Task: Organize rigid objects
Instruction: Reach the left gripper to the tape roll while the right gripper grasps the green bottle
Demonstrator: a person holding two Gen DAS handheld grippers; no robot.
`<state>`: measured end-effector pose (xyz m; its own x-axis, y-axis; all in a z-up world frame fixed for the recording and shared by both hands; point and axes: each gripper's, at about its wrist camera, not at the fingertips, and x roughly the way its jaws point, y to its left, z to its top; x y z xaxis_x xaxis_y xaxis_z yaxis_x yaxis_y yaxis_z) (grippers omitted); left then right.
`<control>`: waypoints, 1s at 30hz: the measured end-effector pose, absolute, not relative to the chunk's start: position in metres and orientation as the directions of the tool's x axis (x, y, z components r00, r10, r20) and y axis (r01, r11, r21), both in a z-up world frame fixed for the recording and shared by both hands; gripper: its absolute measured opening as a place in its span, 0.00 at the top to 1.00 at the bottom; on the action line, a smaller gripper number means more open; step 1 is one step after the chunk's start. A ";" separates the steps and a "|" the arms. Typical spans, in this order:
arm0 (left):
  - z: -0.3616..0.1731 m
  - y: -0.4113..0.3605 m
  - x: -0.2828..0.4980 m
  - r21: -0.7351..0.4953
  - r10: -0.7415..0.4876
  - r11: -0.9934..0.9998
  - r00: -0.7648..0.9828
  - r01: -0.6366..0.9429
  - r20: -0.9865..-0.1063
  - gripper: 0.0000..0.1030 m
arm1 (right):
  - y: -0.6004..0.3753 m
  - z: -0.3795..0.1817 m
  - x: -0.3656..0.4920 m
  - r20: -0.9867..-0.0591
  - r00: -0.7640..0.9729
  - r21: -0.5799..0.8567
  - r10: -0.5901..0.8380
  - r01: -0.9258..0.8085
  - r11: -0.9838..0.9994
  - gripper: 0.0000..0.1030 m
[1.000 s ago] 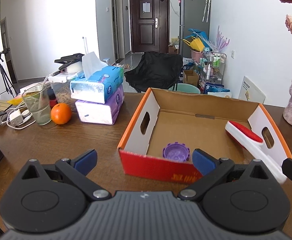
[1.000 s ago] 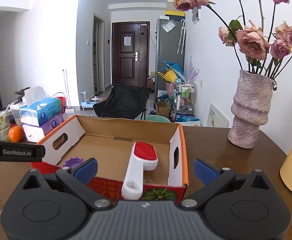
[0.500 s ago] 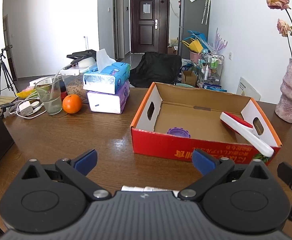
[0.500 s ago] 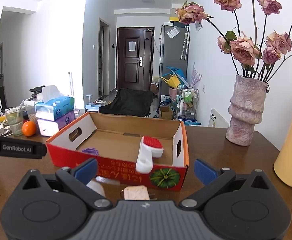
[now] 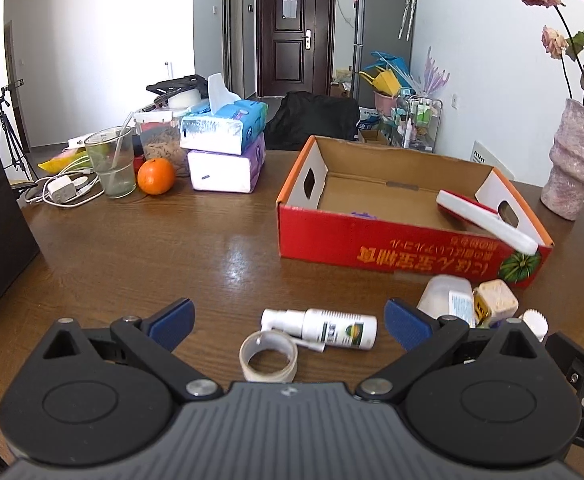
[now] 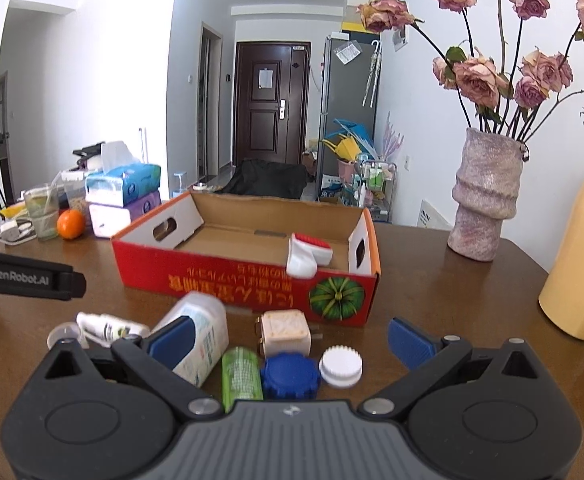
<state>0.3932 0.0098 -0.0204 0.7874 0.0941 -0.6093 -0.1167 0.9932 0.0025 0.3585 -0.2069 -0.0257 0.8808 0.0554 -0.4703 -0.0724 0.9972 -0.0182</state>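
While your left gripper (image 5: 288,322) and right gripper (image 6: 290,338) hang wide open and empty, the brush (image 5: 485,216) leans inside the cardboard box (image 5: 371,240). Your spray bottle (image 5: 331,328), tape roll (image 5: 268,356) and caps (image 6: 315,370) lie on the table (image 5: 152,248) before it.

Small items (image 6: 284,336) beside box (image 6: 248,276).

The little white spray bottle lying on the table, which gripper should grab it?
Probably the left gripper: the spray bottle lies right between its open fingers. The right gripper faces the caps instead.
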 end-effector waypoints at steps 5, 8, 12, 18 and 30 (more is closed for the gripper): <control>-0.031 0.016 0.385 0.013 0.096 0.994 0.776 -0.112 -0.624 0.00 | -0.204 -0.039 0.350 -0.500 0.865 -0.030 0.043 -0.067 0.997 0.00; -0.041 0.021 0.381 0.016 0.092 0.994 0.765 -0.106 -0.638 0.00 | -0.203 -0.048 0.348 -0.521 0.853 -0.033 0.038 -0.065 0.997 0.00; -0.051 0.027 0.379 0.016 0.084 0.995 0.756 -0.097 -0.649 0.00 | -0.201 -0.059 0.348 -0.545 0.838 -0.036 0.025 -0.053 0.998 0.00; -0.059 0.037 0.381 0.002 0.076 0.995 0.745 -0.099 -0.663 0.00 | -0.196 -0.071 0.351 -0.560 0.828 -0.035 0.022 -0.051 0.998 0.03; -0.071 0.046 0.390 0.010 0.078 0.995 0.726 -0.097 -0.684 0.00 | -0.191 -0.094 0.383 -0.631 0.768 0.032 0.116 -0.123 0.992 0.48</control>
<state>0.3901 0.0458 -0.0710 0.7257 0.0780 -0.6836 -0.0974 0.9952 0.0103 0.3833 -0.1907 -0.0939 0.7675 0.1155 -0.6305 -0.1230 0.9919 0.0320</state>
